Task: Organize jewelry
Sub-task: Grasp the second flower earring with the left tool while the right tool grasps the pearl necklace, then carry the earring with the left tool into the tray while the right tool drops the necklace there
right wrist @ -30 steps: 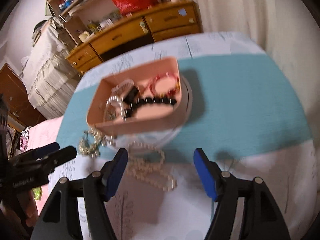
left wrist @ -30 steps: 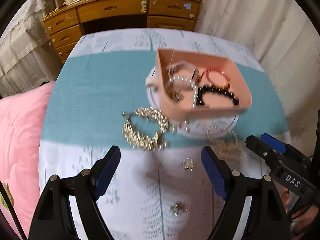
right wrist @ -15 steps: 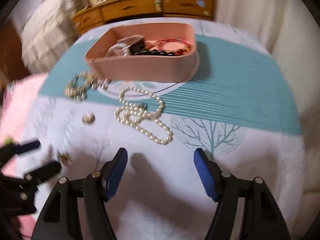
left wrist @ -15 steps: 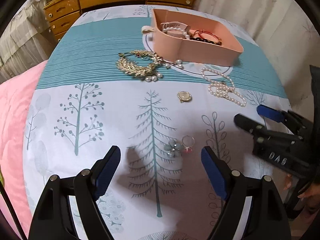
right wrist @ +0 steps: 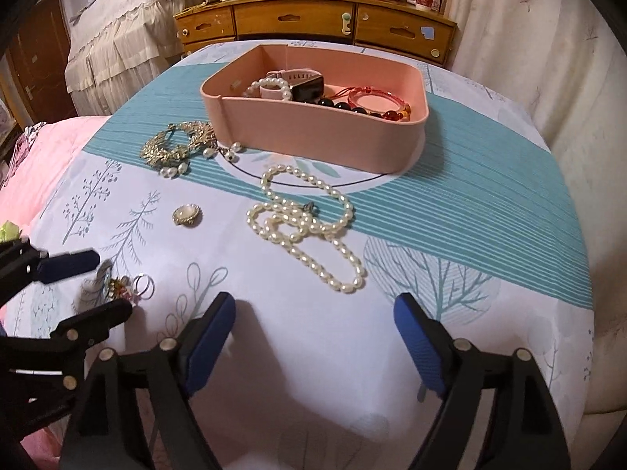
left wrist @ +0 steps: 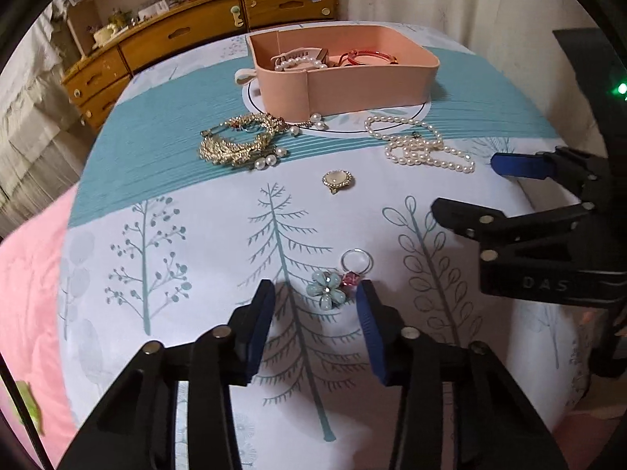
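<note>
A pink tray (left wrist: 364,82) (right wrist: 313,133) on the table holds a watch, bracelets and beads. In front of it lie a gold pearl-trimmed piece (left wrist: 239,145) (right wrist: 176,145), a pearl necklace (left wrist: 419,149) (right wrist: 305,227), a round brooch (left wrist: 337,180) (right wrist: 187,214) and a blue flower ring (left wrist: 329,291) (right wrist: 125,286). My left gripper (left wrist: 315,323) (right wrist: 90,282) is open, its fingers on either side of the flower ring. My right gripper (right wrist: 313,337) (left wrist: 466,192) is open and empty, just short of the pearl necklace.
The table wears a white and teal tree-print cloth (left wrist: 176,235). A wooden dresser (right wrist: 313,23) stands behind the table, a curtain (right wrist: 529,39) to the right, and pink bedding (left wrist: 27,293) lies at the left.
Both grippers pulled back from the tray toward the near side of the table. My left gripper has come down around the flower ring with its jaws narrower. The right one now faces the pearl necklace.
</note>
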`<action>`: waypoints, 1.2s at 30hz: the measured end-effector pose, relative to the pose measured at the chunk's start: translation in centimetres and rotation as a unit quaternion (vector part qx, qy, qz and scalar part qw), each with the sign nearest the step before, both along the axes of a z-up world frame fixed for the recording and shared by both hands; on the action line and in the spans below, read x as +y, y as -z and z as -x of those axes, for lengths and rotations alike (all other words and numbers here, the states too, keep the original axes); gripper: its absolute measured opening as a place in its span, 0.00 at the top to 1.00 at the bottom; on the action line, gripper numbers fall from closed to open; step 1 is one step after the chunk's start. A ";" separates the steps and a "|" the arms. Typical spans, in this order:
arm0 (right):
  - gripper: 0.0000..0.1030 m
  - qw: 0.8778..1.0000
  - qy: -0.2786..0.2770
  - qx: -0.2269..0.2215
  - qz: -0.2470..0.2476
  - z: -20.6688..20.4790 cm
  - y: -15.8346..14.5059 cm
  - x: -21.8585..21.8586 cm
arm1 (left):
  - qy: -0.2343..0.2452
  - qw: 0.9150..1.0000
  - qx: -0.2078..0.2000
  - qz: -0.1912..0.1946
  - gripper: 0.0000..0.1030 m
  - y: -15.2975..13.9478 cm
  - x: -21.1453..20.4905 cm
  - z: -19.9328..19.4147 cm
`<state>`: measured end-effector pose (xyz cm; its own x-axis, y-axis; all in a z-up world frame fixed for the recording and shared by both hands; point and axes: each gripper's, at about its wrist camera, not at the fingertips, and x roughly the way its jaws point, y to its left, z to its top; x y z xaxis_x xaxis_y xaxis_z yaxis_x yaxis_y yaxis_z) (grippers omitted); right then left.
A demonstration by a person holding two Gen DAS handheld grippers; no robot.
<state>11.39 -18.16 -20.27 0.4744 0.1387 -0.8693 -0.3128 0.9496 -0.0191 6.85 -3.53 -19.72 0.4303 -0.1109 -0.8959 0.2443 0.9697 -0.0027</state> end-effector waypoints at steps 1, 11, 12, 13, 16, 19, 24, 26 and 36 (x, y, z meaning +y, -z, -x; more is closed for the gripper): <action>0.15 1.000 0.000 -0.002 0.000 -0.2 0.0 0.1 | -0.004 1.000 0.002 0.008 0.63 0.0 0.2 0.0; 0.11 1.000 0.010 -0.023 -0.009 -1.7 0.2 1.3 | -0.028 0.999 0.000 0.042 0.83 0.1 2.0 -0.9; 0.11 1.000 0.007 -0.027 -0.010 -1.8 0.2 1.5 | -0.026 0.999 -0.002 0.040 0.83 0.1 2.1 -0.7; 0.11 0.999 0.005 -0.031 -0.011 -2.0 0.2 1.7 | -0.024 0.999 -0.003 0.038 0.83 0.1 2.1 -0.8; 0.11 0.999 0.001 -0.043 -0.014 -2.7 0.3 2.5 | -0.020 0.999 -0.007 0.029 0.83 0.1 1.9 -0.8; 0.15 0.999 0.003 -0.047 -0.016 -3.1 0.3 3.0 | -0.020 0.999 -0.008 0.030 0.83 0.1 1.9 -1.0; 0.54 0.999 -0.023 -0.042 -0.014 -3.1 -0.3 4.1 | -0.015 0.999 -0.007 0.034 0.83 0.1 2.2 -1.3; 0.84 0.999 -0.032 -0.037 -0.013 -3.0 -0.6 4.6 | -0.012 0.999 -0.010 0.030 0.83 0.1 2.3 -1.6; 0.92 0.999 -0.001 0.008 -0.049 -4.1 -0.9 4.2 | -0.060 0.997 -0.011 0.049 0.83 -0.2 4.5 -3.5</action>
